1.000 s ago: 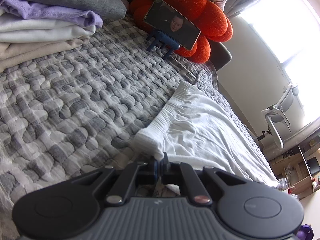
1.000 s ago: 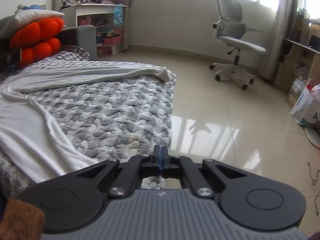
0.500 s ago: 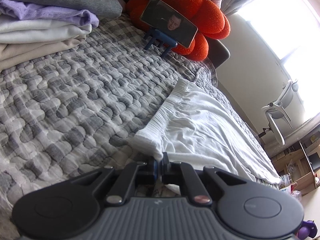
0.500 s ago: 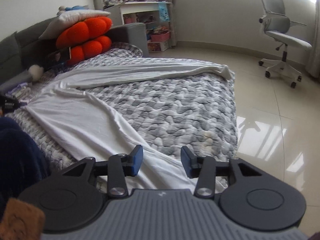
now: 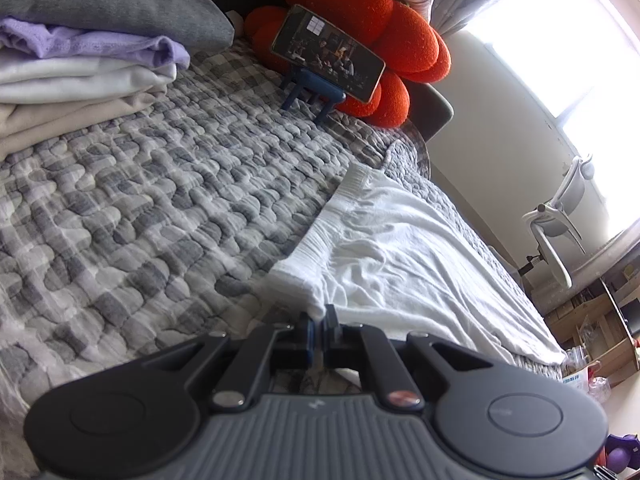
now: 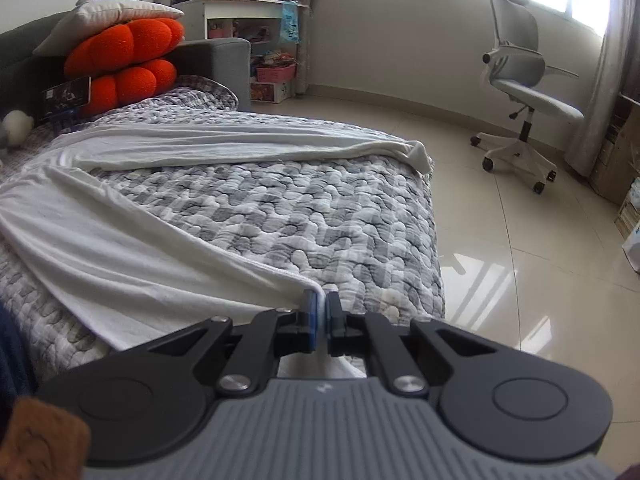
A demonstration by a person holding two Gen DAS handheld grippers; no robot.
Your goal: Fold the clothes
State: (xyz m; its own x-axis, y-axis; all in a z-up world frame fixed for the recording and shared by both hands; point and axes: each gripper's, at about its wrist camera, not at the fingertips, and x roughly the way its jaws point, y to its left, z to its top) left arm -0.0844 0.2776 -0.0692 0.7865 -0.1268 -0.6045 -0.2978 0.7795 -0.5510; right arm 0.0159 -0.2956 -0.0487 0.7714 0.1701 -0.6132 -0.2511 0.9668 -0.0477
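Swung in over the bed edge since a second back and clamped onto a leg hem: right gripper [image 6: 320, 316]; spread flat across the grey quilt [image 6: 280, 208]: white trousers [image 6: 120, 240], legs fanned apart; clenched on the near waistband corner: left gripper [image 5: 319, 330]; likely trouble: thin bite on slack cloth, so slipping free or dragging the quilt on any sharp lift.

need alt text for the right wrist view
The right gripper is shut on the hem of a white cotton garment spread over a grey-and-white quilted bedspread. Beyond the bed: a white office chair on glossy tile floor and orange plush cushions.
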